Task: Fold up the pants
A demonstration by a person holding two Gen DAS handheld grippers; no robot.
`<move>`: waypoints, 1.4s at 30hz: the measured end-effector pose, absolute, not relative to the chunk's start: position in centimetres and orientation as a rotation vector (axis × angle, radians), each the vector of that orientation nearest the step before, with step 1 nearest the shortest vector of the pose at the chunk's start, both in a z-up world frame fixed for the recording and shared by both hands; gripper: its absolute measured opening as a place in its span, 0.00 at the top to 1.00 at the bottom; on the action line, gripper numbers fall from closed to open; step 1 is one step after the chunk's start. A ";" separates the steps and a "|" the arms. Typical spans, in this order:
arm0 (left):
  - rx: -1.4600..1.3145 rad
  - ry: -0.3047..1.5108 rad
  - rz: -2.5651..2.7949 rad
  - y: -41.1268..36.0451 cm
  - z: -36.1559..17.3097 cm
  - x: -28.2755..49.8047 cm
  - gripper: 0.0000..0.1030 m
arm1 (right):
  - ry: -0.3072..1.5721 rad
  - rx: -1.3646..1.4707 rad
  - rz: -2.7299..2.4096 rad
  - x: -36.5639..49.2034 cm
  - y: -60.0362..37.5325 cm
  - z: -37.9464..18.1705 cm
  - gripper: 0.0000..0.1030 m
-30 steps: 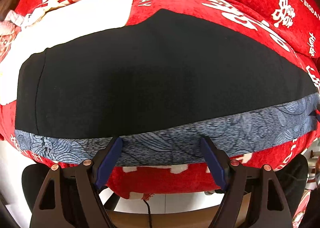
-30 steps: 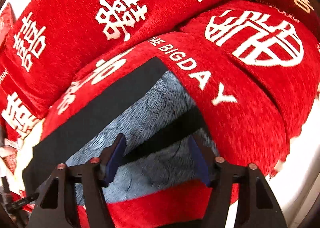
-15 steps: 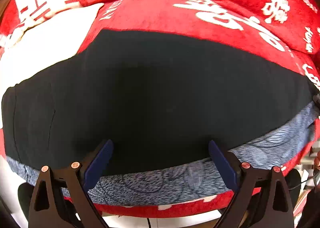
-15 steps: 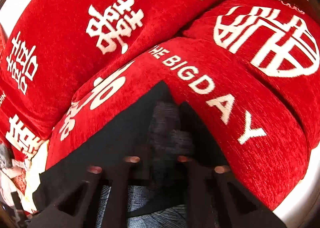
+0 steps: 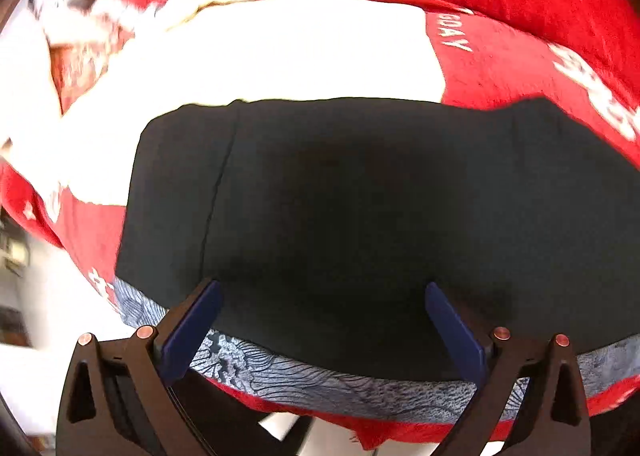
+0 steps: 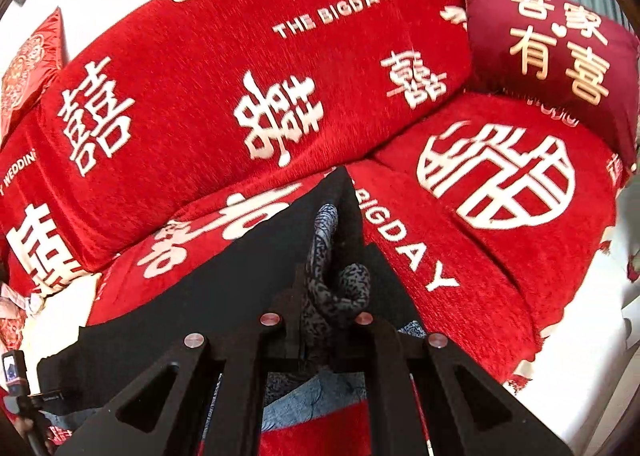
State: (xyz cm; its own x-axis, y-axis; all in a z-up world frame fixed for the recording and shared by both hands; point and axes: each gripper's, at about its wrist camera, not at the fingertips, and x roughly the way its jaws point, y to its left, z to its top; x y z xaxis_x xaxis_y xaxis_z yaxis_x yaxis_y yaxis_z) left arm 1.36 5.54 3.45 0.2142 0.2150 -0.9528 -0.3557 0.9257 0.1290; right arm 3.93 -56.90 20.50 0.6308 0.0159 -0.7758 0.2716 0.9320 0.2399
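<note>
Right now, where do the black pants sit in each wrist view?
Left wrist: the black pants fill the centre and lower frame, spread flat, with the open left tongs over their near edge.
Right wrist: the pants rise from bottom left to centre, bunched between the shut right tongs.
Shared landmark: the red cover lettered "BIGDAY", beside the pants in both views.

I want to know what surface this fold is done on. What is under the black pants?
The pants lie on a red sofa cover with white lettering and a bare white patch. A blue-grey patterned layer peeks from beneath the near edge; everything under the middle is covered.
</note>
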 end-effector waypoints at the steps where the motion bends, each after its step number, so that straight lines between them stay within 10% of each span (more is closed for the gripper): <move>1: -0.145 1.296 0.417 5.7 3.6 1.2 0.01 | 0.859 0.340 -0.151 3.7 -56.4 21.7 0.93; 10: -0.023 1.201 0.270 -0.5 5.3 2.8 0.01 | 0.805 0.199 -0.180 3.6 -54.2 25.3 0.93; 22: -0.194 1.266 0.450 8.0 3.1 -1.3 0.00 | 1.183 0.267 -0.277 5.9 -58.8 9.0 0.91; 25: -0.258 1.282 0.499 10.0 2.7 -2.5 0.00 | 1.167 0.302 -0.279 5.3 -59.3 8.5 0.81; 28: -0.266 1.282 0.510 11.3 2.3 -3.0 0.00 | 1.166 0.289 -0.388 4.7 -60.7 9.7 0.30; 42: 0.252 1.191 0.065 -11.4 3.8 -4.4 0.00 | 1.183 -0.173 0.152 3.2 -38.4 12.7 0.19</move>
State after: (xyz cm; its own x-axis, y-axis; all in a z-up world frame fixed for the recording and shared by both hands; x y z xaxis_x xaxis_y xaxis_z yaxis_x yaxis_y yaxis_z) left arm -4.38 -11.42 3.77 0.3722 0.1830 -0.9099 0.0821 0.9700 0.2286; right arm 3.21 -38.40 12.73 0.3708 0.0274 -0.9283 -0.2080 0.9766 -0.0542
